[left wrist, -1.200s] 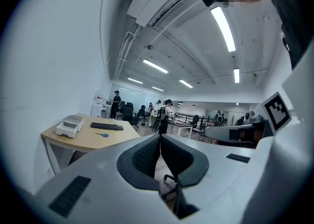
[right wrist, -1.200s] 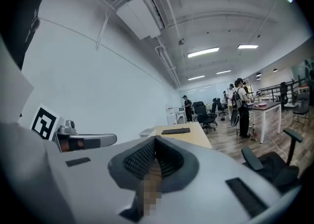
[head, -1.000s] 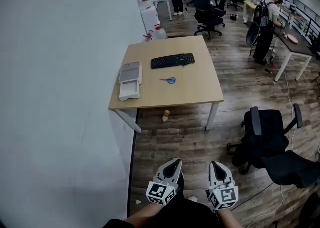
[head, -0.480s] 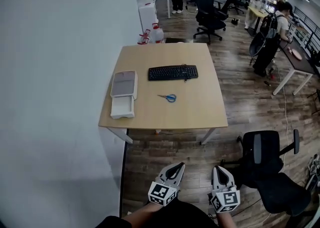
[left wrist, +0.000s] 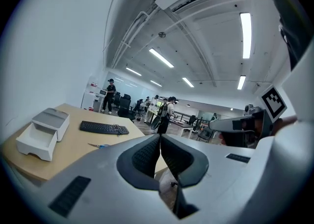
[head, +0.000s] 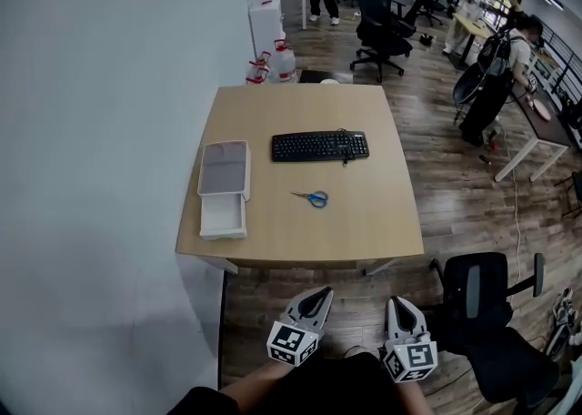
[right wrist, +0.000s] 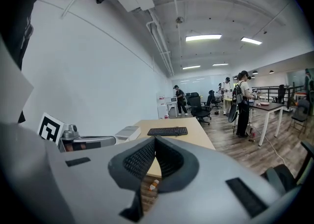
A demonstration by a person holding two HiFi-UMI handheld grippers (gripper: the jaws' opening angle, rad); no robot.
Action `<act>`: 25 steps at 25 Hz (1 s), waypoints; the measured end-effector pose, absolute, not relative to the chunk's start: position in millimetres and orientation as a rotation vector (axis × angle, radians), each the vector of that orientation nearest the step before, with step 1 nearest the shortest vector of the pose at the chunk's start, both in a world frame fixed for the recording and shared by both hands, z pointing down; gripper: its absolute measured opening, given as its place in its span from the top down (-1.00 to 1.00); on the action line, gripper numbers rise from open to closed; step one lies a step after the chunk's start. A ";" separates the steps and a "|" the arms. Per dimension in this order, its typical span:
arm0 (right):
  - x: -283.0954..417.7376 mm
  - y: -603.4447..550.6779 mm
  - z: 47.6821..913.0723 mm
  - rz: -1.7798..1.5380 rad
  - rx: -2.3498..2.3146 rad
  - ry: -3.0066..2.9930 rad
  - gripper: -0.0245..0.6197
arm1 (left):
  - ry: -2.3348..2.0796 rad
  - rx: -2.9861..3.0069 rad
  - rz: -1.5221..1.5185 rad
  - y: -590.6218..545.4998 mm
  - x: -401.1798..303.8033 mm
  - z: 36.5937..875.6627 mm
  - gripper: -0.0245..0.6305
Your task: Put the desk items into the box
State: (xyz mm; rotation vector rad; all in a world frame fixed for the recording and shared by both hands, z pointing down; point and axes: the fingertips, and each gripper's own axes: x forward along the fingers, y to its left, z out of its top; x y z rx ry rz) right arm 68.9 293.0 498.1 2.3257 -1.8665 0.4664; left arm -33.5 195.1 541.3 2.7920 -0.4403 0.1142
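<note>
Nothing packed yet: the black keyboard (head: 320,146) and blue-handled scissors (head: 315,197) lie on the light wooden desk (head: 364,213) near the white grey-lidded box (head: 224,199); left gripper (head: 316,293) and right gripper (head: 400,302) are clenched empty

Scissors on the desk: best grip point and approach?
Probably the neck, where the blades meet the blue handles, coming straight down from above. The scissors lie flat on the desk, blades pointing left toward the box, so a top-down pinch across that narrow part looks most workable. The keyboard sits clear of them, leaving room for the jaws.
</note>
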 end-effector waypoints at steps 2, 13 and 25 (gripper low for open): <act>71.5 282.9 501.4 0.468 2.323 -1.871 0.74 | -0.439 2.794 0.118 186.4 -32.1 545.5 0.87; 91.8 213.0 506.9 0.452 2.275 -1.957 0.74 | -0.529 2.786 0.169 118.4 -22.4 564.3 0.87; 178.8 105.5 537.5 0.542 2.214 -2.040 0.74 | -0.624 2.769 0.410 13.8 43.7 614.7 0.87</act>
